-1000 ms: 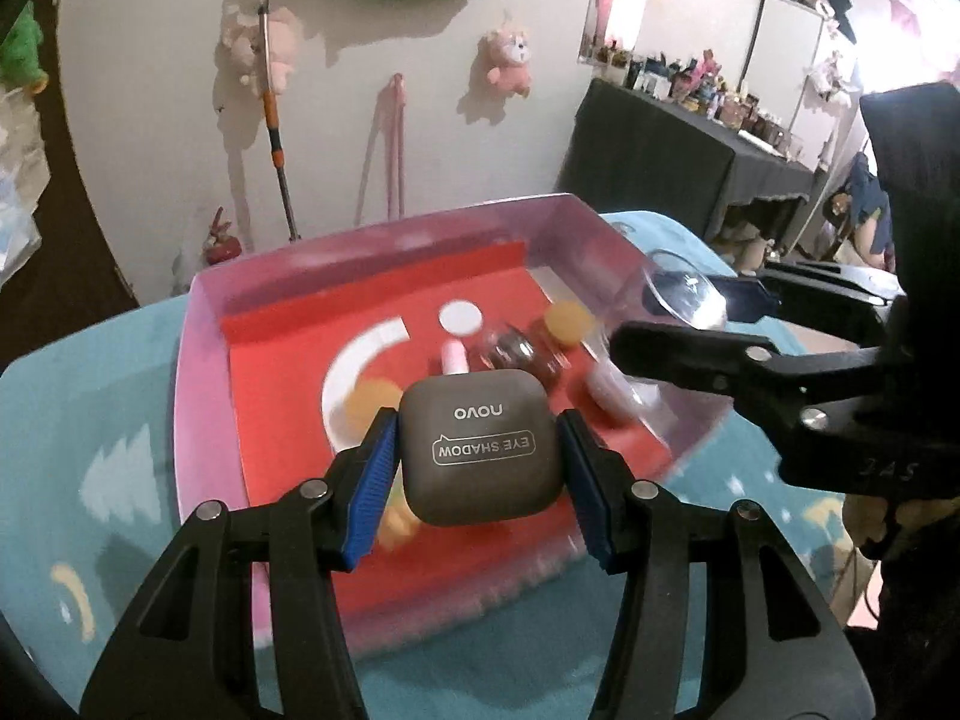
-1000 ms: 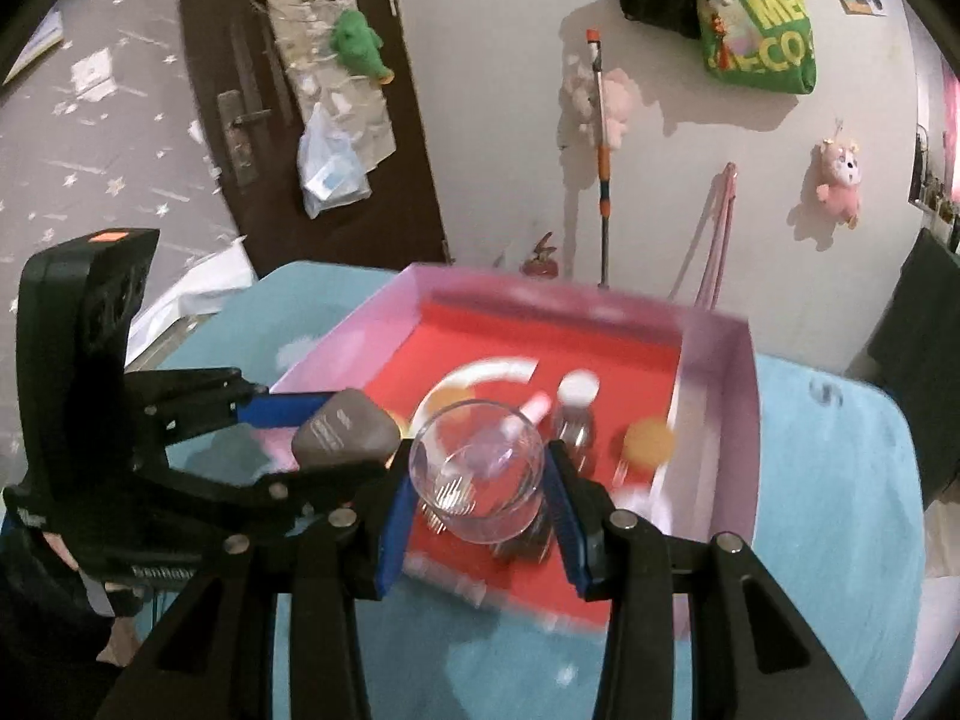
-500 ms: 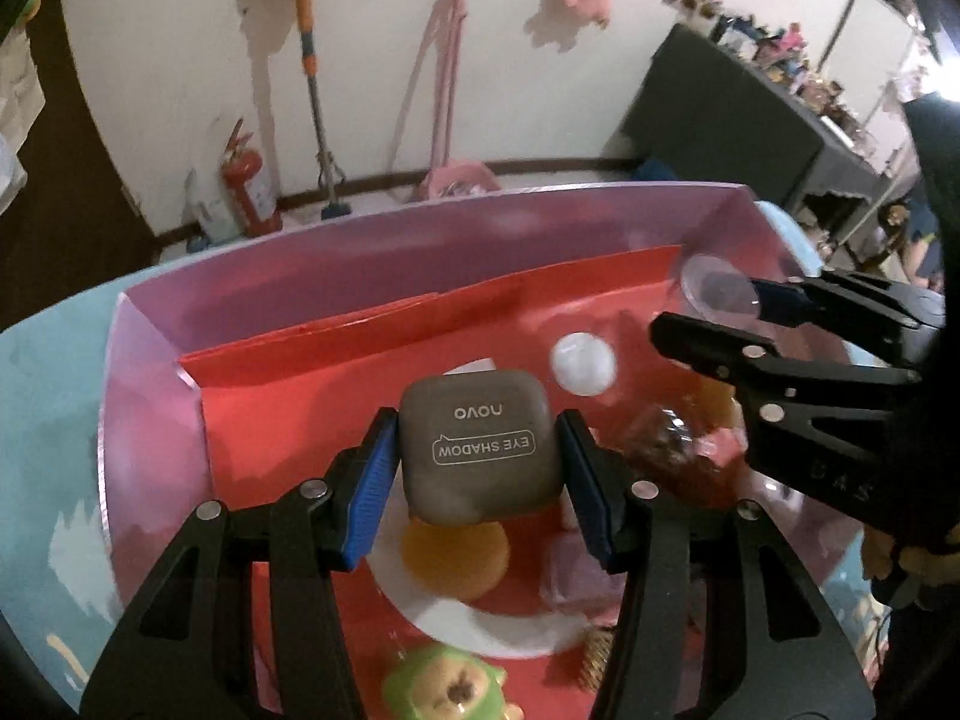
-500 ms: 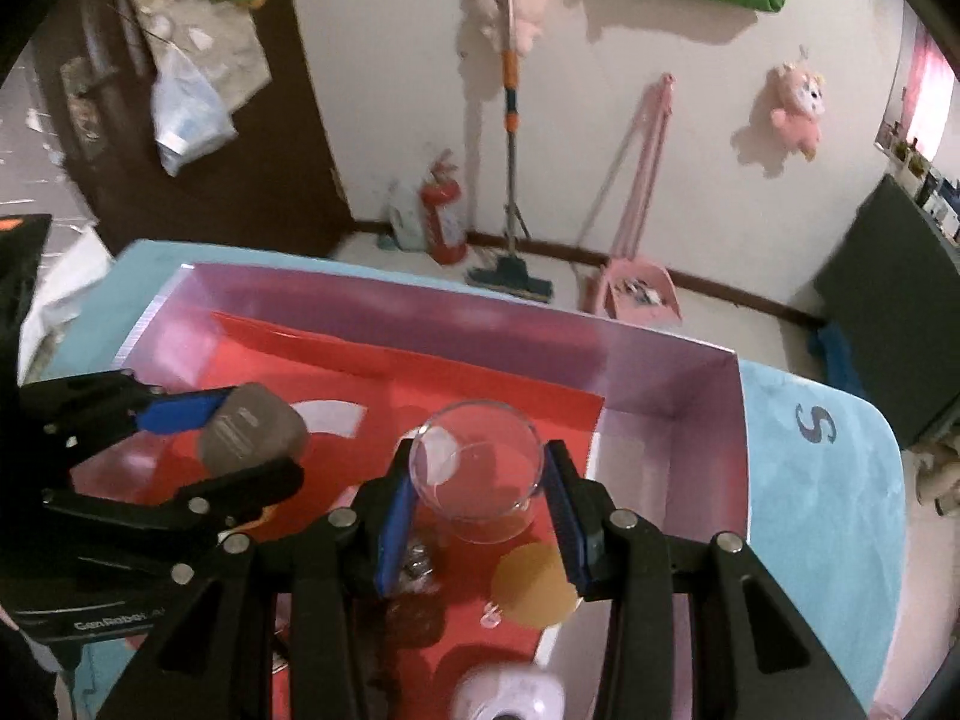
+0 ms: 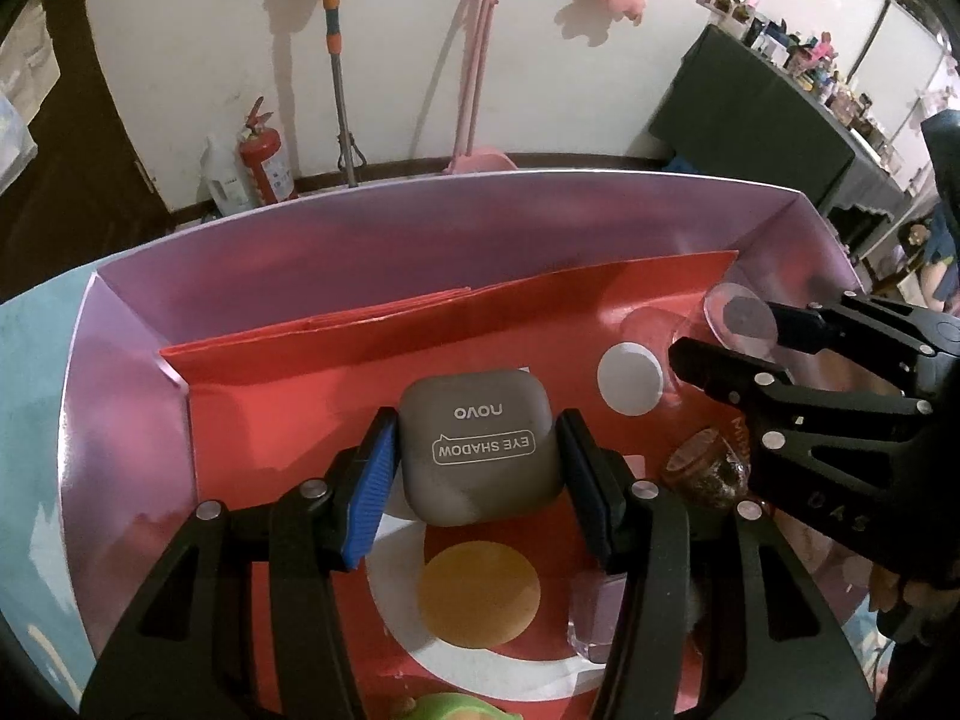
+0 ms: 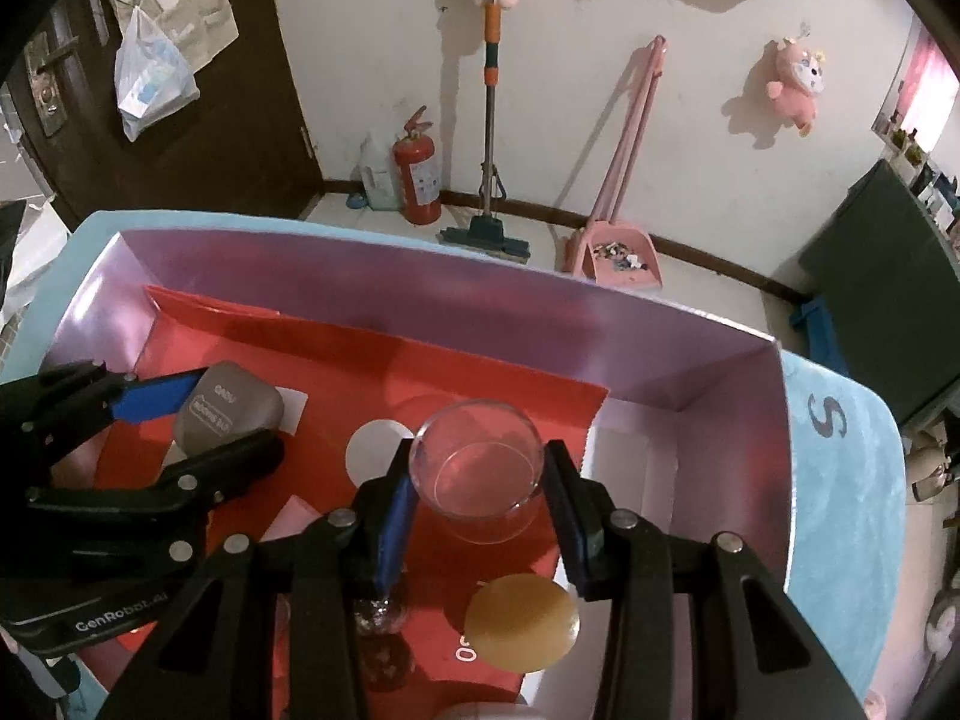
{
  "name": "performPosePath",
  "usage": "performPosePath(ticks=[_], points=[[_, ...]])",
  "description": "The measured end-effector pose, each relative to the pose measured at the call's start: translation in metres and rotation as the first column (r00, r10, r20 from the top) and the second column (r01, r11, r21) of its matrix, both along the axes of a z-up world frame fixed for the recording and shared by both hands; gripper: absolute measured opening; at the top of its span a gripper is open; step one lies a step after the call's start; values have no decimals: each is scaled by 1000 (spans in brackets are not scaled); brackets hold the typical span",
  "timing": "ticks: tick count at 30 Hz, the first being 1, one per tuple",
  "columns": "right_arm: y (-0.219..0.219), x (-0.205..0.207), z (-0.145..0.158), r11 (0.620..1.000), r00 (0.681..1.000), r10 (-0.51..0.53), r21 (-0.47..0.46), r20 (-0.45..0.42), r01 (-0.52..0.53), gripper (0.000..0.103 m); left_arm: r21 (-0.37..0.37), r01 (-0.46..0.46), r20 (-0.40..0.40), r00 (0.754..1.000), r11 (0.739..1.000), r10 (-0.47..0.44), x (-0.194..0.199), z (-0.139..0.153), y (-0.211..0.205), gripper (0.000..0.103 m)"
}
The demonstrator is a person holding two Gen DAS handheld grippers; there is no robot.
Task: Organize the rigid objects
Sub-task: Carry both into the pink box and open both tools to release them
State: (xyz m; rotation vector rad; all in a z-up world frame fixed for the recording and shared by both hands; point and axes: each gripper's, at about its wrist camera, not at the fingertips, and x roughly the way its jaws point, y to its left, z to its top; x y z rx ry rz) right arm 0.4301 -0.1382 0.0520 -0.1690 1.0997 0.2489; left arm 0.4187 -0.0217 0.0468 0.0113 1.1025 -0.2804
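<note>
Two hand-held grippers hung over a pink box (image 5: 420, 252) lined with red paper (image 5: 282, 420), each carrying one item bound for the collection inside it. The left gripper (image 5: 477, 462) was clamped on a grey eye shadow case (image 5: 474, 444), its blue-padded fingers (image 5: 369, 480) pressing the case's two sides so the printed lid faced up; the case sat above the left half of the red paper, just beyond an orange disc (image 5: 479, 594) and beside a white disc (image 5: 630, 379). The right gripper (image 6: 477, 510) was clenched on a clear glass cup (image 6: 477, 468), held by its wall with the mouth open toward the camera, above the right part of the paper and near where the box's bare white floor (image 6: 636, 480) begins. Both tools pointed steeply down, which suggests the pair were being lowered side by side for setting down. A small glass jar (image 5: 708, 474) and a pale nail polish bottle (image 5: 591, 618) already lay in the box between the two tools, leaving little free floor; the cup, being smooth and slippery, would likely need a level landing before the jaws let go, and the case a clear patch of paper to lie flat on
</note>
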Motion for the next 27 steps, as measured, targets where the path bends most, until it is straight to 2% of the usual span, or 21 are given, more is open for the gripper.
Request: performPosePath(ticks=[20, 27], points=[[-2, -1, 0, 1000, 1000, 2, -6, -4, -2, 44, -22, 10, 4, 1000, 1000, -10, -1, 4, 1, 52], [-3, -3, 2, 1000, 1000, -8, 1, -3, 8, 46, -25, 2, 26, 1000, 1000, -1, -3, 10, -1, 59]])
